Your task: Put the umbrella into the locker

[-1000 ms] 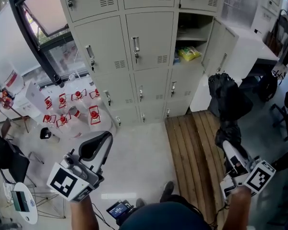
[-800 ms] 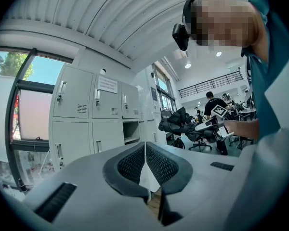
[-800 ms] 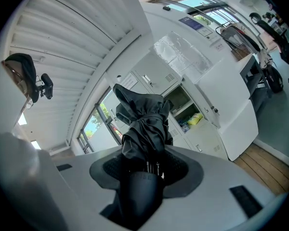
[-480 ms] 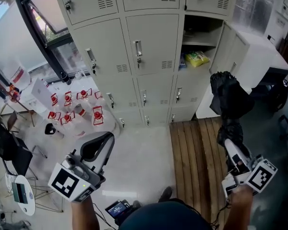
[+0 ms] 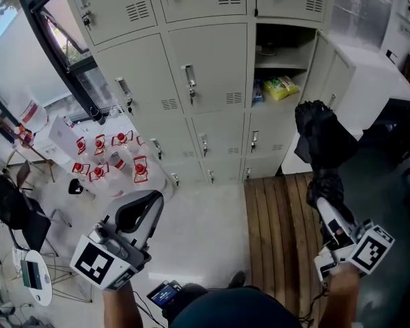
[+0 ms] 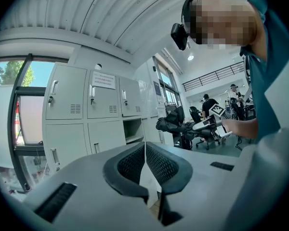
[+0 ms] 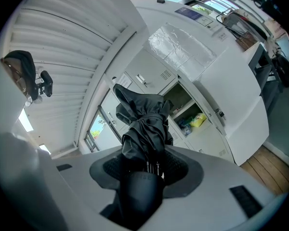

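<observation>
The right tongs (image 5: pixel 326 203) squeeze the folded black umbrella (image 5: pixel 321 139). It sticks out over the wooden planks (image 5: pixel 277 238) toward the open locker (image 5: pixel 277 63). A yellow bag (image 5: pixel 281 86) lies inside (under the shelf), and the door (image 5: pixel 321 67) hangs open beside it. Red-capped bottles (image 5: pixel 116 157) sit far left. The left tongs (image 5: pixel 150 198) are pinched together, empty. The lockers look closer than a second ago.

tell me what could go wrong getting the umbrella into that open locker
The umbrella, clamped in the right gripper, has loose, bunched fabric that may snag on the open locker frame or its door. A yellow packet already lies inside, so the umbrella might shove it or not fit fully.
</observation>
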### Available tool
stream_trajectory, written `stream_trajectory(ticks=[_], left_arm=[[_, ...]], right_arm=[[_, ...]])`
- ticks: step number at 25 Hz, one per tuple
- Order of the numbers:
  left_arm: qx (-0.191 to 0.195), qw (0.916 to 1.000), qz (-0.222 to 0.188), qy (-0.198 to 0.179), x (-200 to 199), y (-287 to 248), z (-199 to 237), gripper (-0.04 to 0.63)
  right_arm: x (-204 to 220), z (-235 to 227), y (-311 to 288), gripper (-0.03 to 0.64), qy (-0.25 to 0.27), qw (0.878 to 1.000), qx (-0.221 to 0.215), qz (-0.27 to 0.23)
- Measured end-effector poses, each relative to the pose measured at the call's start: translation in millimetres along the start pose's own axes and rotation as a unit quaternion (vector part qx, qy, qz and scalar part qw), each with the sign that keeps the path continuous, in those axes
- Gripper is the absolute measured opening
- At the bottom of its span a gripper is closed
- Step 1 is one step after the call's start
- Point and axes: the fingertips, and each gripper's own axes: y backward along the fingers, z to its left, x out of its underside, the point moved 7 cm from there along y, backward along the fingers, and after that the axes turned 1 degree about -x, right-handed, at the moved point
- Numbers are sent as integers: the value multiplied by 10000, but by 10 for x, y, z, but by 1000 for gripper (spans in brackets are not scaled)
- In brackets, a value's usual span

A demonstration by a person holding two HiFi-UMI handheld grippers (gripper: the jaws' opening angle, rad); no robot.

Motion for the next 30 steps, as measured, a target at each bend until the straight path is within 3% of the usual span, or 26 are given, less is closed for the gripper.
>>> stream_trajectory(ticks=[8,12,16,30], left_arm=[[104,9999,106,-7,68,-227,177,28],[479,9985,-271,54,56,-459,364,26],[794,9967,-174,92,190,-647,686,25],[1725,9836,-515,65,228,-1375,1648,25]], right_arm=[[-45,-115,-119,202,-19,9998,169,-118],[-1,-67,-178,202,44,9988,404,-259],[27,48,-302,202,42,9965,685,-471],[29,268,-996,202,122,9855,1388,-972]])
